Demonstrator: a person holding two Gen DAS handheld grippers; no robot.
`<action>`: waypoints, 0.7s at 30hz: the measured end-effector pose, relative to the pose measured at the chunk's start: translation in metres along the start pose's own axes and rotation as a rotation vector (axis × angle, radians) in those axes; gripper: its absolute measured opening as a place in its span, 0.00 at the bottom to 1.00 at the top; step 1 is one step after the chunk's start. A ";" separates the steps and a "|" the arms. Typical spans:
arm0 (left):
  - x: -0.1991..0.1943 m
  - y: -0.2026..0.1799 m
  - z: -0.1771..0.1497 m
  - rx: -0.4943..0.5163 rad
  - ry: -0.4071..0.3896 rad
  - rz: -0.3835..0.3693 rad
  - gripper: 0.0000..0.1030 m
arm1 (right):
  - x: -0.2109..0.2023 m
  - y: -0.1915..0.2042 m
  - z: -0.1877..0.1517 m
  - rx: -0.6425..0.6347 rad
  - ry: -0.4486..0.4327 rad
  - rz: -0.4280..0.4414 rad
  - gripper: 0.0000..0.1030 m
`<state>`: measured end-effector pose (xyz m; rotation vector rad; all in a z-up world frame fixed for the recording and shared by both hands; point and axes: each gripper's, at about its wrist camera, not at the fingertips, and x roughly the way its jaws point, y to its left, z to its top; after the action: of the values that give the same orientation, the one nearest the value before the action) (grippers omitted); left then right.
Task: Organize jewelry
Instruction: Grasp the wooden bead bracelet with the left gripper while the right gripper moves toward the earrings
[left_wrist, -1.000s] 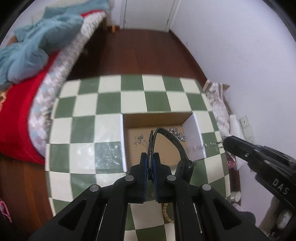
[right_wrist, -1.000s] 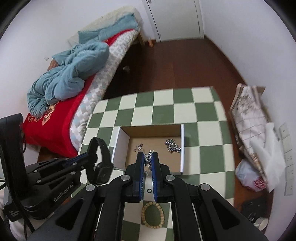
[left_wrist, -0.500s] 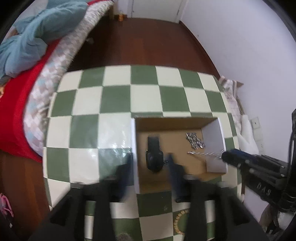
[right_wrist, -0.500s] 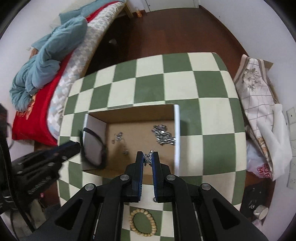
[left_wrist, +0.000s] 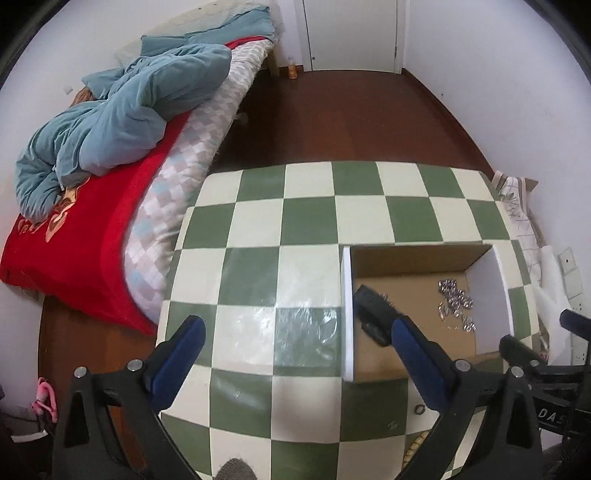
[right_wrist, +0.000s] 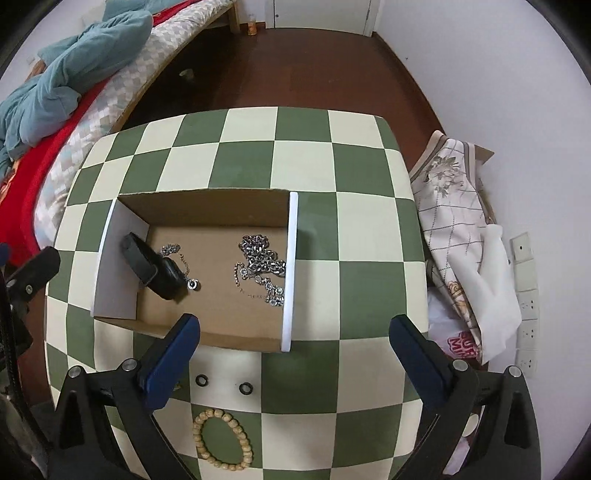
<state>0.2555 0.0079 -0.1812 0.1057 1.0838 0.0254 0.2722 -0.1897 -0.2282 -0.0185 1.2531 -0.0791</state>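
Note:
An open cardboard box (right_wrist: 291, 269) (left_wrist: 347, 314) sits on the green and cream checkered table. Inside lie a black watch (right_wrist: 155, 267) (left_wrist: 373, 314) at the left, a thin silver chain (right_wrist: 181, 258) beside it, and a heap of silver chains (right_wrist: 262, 266) (left_wrist: 456, 302) at the right. In front of the box lie two small black rings (right_wrist: 201, 380) (right_wrist: 245, 388) and a wooden bead bracelet (right_wrist: 223, 439). My right gripper (right_wrist: 295, 336) is open and empty above the box's near edge. My left gripper (left_wrist: 295, 336) is open and empty, left of the box.
A bed (left_wrist: 110, 184) with red sheet and blue duvet stands left of the table. Folded cloth and bags (right_wrist: 458, 236) lie on the floor at the right by the white wall. Dark wood floor and a door (left_wrist: 351, 33) lie beyond.
Both grippers have opened. The left one dropped the black watch into the box and drew back left. The right one released the silver chain into the box.

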 end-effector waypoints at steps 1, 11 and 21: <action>-0.002 0.001 -0.003 -0.007 -0.007 0.005 1.00 | -0.002 0.000 -0.002 0.003 -0.005 -0.002 1.00; -0.043 0.008 -0.026 -0.038 -0.085 0.044 1.00 | -0.044 -0.002 -0.023 0.037 -0.109 0.002 1.00; -0.107 0.012 -0.055 -0.025 -0.193 0.062 1.00 | -0.107 -0.002 -0.054 0.035 -0.223 0.002 1.00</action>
<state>0.1570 0.0157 -0.1116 0.1172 0.8871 0.0826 0.1874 -0.1824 -0.1437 0.0042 1.0287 -0.0942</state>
